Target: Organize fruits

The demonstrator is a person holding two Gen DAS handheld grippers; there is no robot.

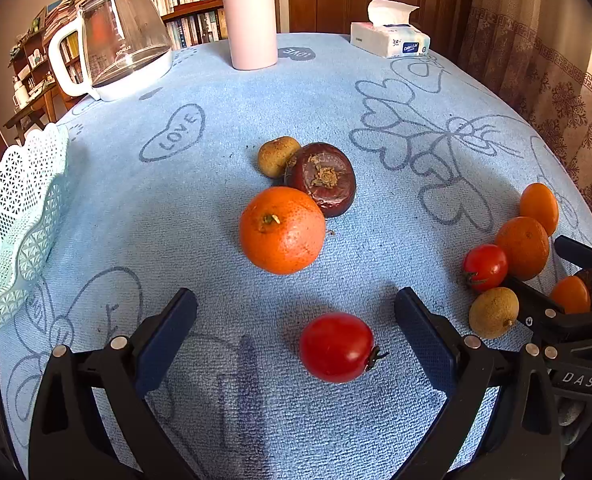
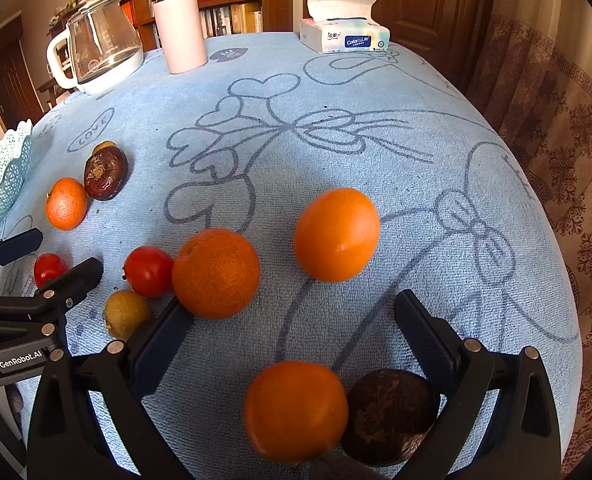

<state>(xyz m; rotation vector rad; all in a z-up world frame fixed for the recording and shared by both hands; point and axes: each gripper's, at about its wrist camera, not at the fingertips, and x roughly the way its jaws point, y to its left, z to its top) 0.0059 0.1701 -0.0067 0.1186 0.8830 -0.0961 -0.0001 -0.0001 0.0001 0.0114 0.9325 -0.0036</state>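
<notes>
I had the left gripper (image 1: pixel 296 304) spread wide around the cherry tomato (image 1: pixel 337 347), which lay nearer me than the big orange (image 1: pixel 282 230) (right gripper (image 2: pixel 293 308) also open, empty), so I judged centring before closing gently would avoid bruising.

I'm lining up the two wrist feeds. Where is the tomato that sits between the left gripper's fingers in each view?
Left wrist view: the tomato lies low in the centre, between the open fingers of the left gripper.
Right wrist view: same tomato at the far left edge, partly hidden behind the left gripper.
Shared landmark: the tissue box at the table's far edge.
</notes>
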